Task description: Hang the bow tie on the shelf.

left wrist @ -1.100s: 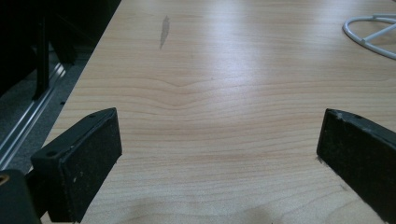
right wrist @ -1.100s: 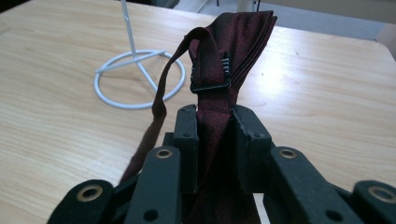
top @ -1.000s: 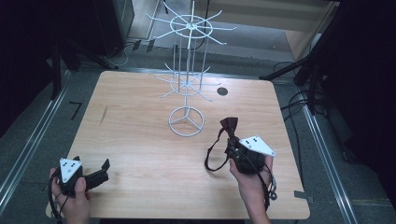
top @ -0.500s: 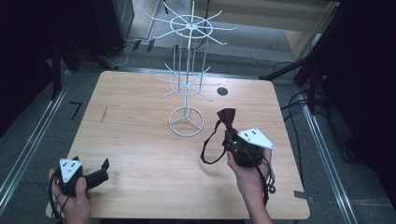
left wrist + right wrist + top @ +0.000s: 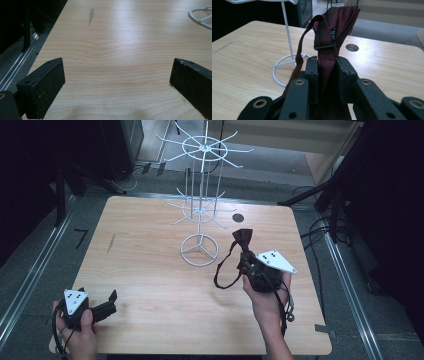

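A dark red bow tie with a black strap loop hangs above the table at the right, and my right gripper is shut on it. In the right gripper view the two black jaws press on the tie's middle band, with the folded cloth and a black clasp sticking up above them. The white wire display rack stands just left of the tie on a ring base. My left gripper rests at the table's front left corner, its jaws wide apart over bare wood in the left gripper view.
The wooden table has a round cable hole behind the tie and a grey smudge at the left. Metal rails run along both sides on the floor. Dark stands and cables lie at the right.
My right hand has lifted the bow tie a little and carried it up the picture toward the rack. The left hand has stayed put.
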A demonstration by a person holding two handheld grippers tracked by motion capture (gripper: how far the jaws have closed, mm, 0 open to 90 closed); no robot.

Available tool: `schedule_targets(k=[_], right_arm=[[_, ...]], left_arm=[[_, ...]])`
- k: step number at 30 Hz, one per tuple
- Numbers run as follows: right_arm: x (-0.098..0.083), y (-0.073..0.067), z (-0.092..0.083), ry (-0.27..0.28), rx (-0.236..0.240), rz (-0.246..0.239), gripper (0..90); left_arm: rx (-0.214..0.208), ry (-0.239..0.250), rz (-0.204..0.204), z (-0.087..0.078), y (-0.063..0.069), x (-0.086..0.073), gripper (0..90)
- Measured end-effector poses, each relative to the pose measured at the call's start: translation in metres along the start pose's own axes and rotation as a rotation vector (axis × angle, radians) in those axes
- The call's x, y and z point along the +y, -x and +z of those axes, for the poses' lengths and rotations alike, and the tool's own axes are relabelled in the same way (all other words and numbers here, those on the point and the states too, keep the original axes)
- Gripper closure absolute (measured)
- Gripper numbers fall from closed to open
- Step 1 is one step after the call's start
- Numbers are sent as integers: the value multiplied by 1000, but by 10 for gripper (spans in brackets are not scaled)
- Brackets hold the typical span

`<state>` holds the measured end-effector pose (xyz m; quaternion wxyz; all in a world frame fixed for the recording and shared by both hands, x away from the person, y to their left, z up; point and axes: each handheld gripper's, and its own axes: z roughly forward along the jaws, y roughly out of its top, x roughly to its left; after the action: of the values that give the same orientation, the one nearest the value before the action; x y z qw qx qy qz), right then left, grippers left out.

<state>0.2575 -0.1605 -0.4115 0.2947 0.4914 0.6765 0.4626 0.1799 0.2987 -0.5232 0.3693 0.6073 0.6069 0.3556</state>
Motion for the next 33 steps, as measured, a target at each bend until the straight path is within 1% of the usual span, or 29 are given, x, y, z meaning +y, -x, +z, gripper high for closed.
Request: schedule_targets(k=[4,9,12,17,20,28,33], right_arm=[[6,0,1,7,3,-1,740],[14,-1,2,18,9,10,739],[17,-2,3,20,12,7,739],[21,-3,5,26,16,20,739],[24,-4,6,29,18,13,739],[31,-8,11,39,32,13,739],[32,-10,17,32,30,7,739]], left_arm=[[3,0,0,0,0,0,4],[3,0,1,0,0,0,4],[2,-2,1,0,0,0,3],[3,-2,-1,0,0,0,4],[1,-2,1,0,0,0,4],[3,-3,6,0,1,0,4],[-1,0,8,0,1,0,4]])
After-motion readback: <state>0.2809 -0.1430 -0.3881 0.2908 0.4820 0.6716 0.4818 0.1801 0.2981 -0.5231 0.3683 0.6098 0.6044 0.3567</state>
